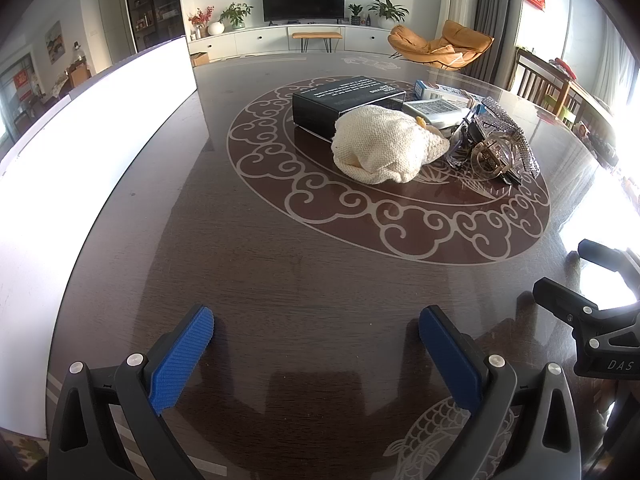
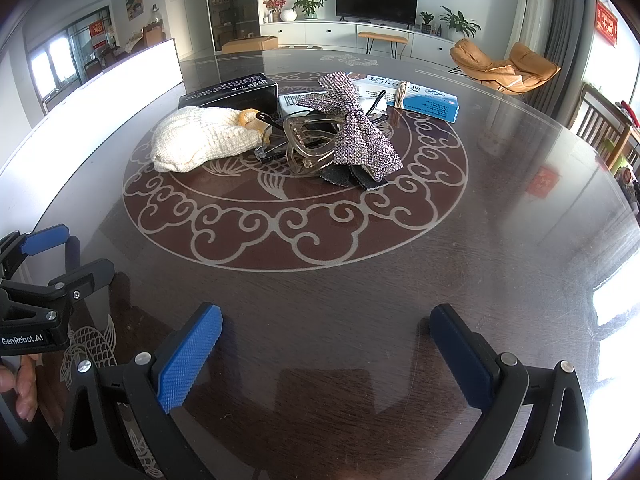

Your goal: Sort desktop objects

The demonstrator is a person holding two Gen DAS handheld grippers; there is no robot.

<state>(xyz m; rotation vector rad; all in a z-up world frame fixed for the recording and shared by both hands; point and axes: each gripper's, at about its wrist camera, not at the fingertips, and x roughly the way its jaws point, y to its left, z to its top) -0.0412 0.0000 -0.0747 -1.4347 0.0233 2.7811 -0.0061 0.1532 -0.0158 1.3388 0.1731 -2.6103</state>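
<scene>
Both grippers: I hold the left gripper (image 1: pixel 316 322) and right gripper (image 2: pixel 326 320) with fingers spread, empty, low over the desk (image 1: pixel 280 272).
Pile: ahead of both, unsorted; knitted pouch (image 2: pixel 200 142) touching sparkly bow (image 2: pixel 356 132), black box (image 1: pixel 344 100) behind.
Why: I judge I'm staging before choosing.

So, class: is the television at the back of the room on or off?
Off, apparently: the television screen is uniformly dark in both views, showing no picture.
</scene>
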